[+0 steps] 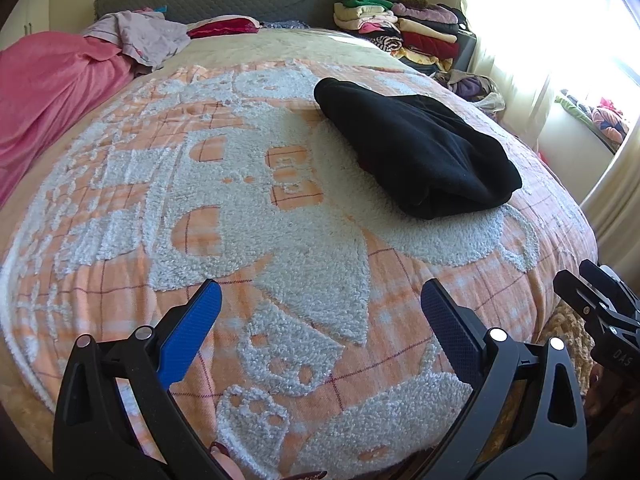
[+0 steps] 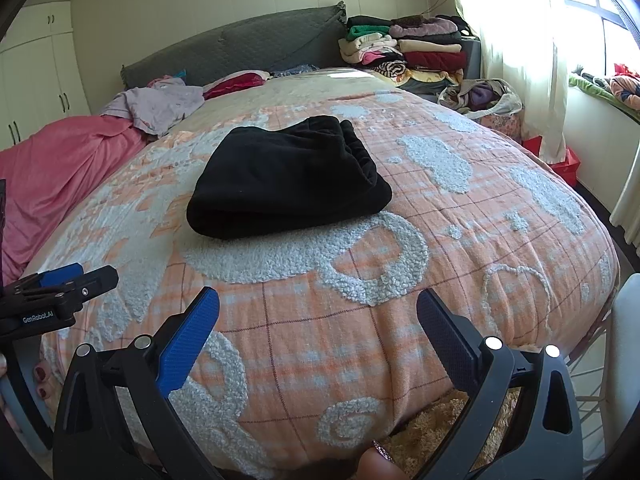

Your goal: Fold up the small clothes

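In the left wrist view, the left gripper (image 1: 320, 304) is held spread wide over the near part of the bedspread (image 1: 280, 248), with nothing between its blue pads. The folded black garment (image 1: 416, 152) is seen lying flat on the bedspread, ahead and to the right, well apart from the tongs. The right gripper (image 1: 600, 304) is glimpsed at the right edge (its state cannot be told here).

In the right wrist view, the right gripper (image 2: 318, 312) is likewise held released and empty above the bed's near edge. The black garment (image 2: 288, 184) is shown ahead, slightly left of centre. A stack of folded clothes (image 2: 404, 48) is piled beside the headboard (image 2: 240, 48).
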{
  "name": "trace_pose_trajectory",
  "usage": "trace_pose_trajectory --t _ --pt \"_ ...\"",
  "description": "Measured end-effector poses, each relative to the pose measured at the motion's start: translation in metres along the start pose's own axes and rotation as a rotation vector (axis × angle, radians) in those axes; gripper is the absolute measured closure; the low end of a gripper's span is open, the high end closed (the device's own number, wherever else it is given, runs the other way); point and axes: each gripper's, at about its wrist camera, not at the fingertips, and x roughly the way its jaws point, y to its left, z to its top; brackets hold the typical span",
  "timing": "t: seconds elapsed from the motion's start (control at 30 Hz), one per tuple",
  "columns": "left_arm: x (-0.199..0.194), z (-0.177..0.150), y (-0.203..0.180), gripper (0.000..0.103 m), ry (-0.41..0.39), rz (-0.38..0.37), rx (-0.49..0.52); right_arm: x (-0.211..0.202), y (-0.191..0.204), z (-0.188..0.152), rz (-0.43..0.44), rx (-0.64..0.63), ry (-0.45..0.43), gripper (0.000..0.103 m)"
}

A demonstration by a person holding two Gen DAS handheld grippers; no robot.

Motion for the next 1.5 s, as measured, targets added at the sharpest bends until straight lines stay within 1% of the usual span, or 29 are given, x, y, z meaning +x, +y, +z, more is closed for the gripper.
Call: trace_pose_trajectory --t 0.53,0.9,1.17,1.3,1.33,1.37,1.4,1.47,1.5 --pt "-0.002 -0.001 0.002 0.01 0.005 0.002 -0.005 -0.006 0.001 0.002 -0.005 -0.002 -0.007 0.005" --pt "-0.005 -0.003 0.001 0.01 -0.007 0.02 0.018 -0.009 0.001 0.001 -0.007 -0.004 -0.012 0.005" --pt "-0.005 -0.003 -0.001 0.01 -0.013 0.015 0.034 -0.009 0.0 0.001 -0.012 -0.002 -0.013 0.005" --pt "-0.003 -0.003 0.003 0.01 0.011 0.01 0.015 -0.012 -0.007 0.001 -0.038 0.027 -0.027 0.005" --pt "-0.002 -0.003 0.004 0.01 0.016 0.019 0.013 -0.014 -0.011 0.002 -0.051 0.044 -0.035 0.005" --pt "-0.004 -0.002 0.009 0.01 0.016 0.047 0.009 -0.016 -0.017 0.002 -0.065 0.064 -0.041 0.005" --pt "-0.006 -0.001 0.016 0.01 0.008 0.051 -0.005 -0.019 -0.026 0.003 -0.09 0.096 -0.049 0.005" --pt "-0.009 0.005 0.041 0.01 0.012 0.03 -0.078 -0.028 -0.049 0.005 -0.141 0.16 -0.073 0.005" --pt "-0.009 0.008 0.054 0.01 0.02 0.035 -0.109 -0.034 -0.069 0.006 -0.179 0.214 -0.087 0.005"
